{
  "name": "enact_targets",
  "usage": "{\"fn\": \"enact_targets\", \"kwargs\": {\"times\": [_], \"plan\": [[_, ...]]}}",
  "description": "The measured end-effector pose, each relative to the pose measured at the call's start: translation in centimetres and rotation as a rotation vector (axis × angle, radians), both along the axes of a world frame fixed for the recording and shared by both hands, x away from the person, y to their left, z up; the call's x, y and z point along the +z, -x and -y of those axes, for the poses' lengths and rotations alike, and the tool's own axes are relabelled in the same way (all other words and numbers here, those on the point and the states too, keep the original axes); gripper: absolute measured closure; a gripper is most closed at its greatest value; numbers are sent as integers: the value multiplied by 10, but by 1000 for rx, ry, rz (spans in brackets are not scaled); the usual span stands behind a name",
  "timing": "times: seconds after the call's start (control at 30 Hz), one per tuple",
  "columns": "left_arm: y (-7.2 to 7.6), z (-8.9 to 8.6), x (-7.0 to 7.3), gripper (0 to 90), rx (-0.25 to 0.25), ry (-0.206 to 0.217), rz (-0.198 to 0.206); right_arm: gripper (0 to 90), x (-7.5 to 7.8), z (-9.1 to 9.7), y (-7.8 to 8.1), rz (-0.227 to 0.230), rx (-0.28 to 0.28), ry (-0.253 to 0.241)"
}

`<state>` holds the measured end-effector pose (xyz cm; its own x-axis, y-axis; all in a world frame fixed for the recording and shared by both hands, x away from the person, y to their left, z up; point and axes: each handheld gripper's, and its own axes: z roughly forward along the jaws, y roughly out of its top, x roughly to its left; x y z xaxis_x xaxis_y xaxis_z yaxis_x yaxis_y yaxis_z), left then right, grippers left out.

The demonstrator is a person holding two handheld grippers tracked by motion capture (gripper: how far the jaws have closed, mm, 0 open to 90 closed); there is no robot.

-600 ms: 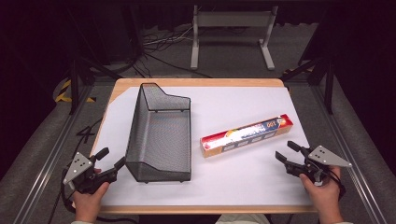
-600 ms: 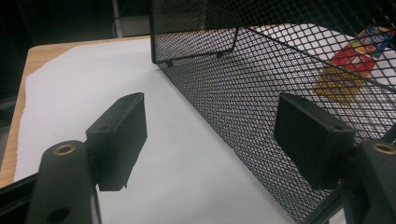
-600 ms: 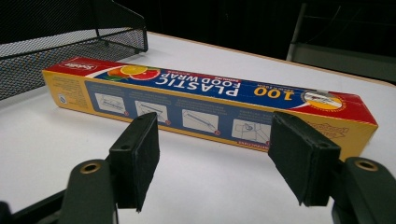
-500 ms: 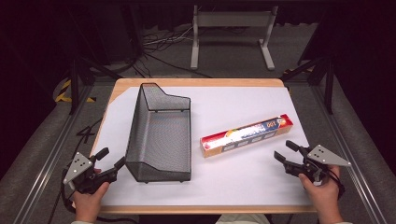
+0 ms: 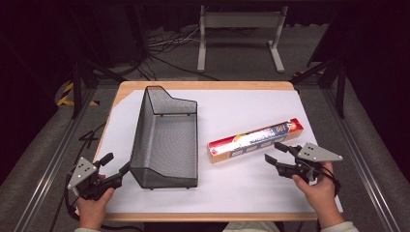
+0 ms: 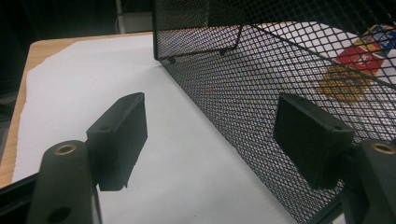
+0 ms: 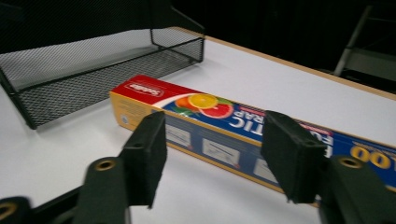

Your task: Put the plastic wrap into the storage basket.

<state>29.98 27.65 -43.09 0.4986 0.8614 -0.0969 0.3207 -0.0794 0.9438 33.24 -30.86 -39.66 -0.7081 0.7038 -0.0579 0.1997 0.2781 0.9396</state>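
The box [image 5: 255, 140] lay flat on the white sheet [image 5: 241, 106] in the right half of the table [image 5: 203, 85], its long axis running on a slant: the red end pointed toward the far right corner, the yellow end toward the near edge and the basket [image 5: 164, 140]. It stood well clear of the basket, with bare sheet between them.

The right gripper [image 5: 277, 153] hovered just beside the box's near long side, close to its right half, jaws pointing at it. The jaws stood partly open with nothing between them, and had just been closing a little; they did not touch the box. The left gripper [image 5: 116, 165] sat near the table's near left corner, its jaws wide open and empty, one tip just at the basket's near left corner; whether it touched the mesh could not be told.

The high view gave the whole layout and the box's slant. The right gripper view [image 7: 212, 154] showed what that view could not: the box's top face [image 7: 219, 116] with printed citrus fruit, a blue band of lettering and small panels along the side facing the jaws, and the basket [image 7: 93, 70] beyond. The left gripper view [image 6: 210, 135] showed the basket's mesh wall [image 6: 261, 79] running alongside its right jaw, with the box [image 6: 359, 60] seen dimly through the mesh.

Beyond the far edge stood a grey metal stand [image 5: 239, 29] and loose cables [image 5: 164, 43] on the floor.
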Motion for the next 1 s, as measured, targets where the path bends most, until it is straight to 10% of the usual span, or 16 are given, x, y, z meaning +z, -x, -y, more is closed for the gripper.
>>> {"fn": "enact_targets", "kwargs": {"times": [0.43, 1.0], "plan": [[-1, 0, 0, 272, -1, -6, 4, 890, 18, -51, -11, -77, 154, 58], [-1, 0, 0, 274, 6, -15, 3, 900, 19, -95, -28, -137, 244, 130]]}}
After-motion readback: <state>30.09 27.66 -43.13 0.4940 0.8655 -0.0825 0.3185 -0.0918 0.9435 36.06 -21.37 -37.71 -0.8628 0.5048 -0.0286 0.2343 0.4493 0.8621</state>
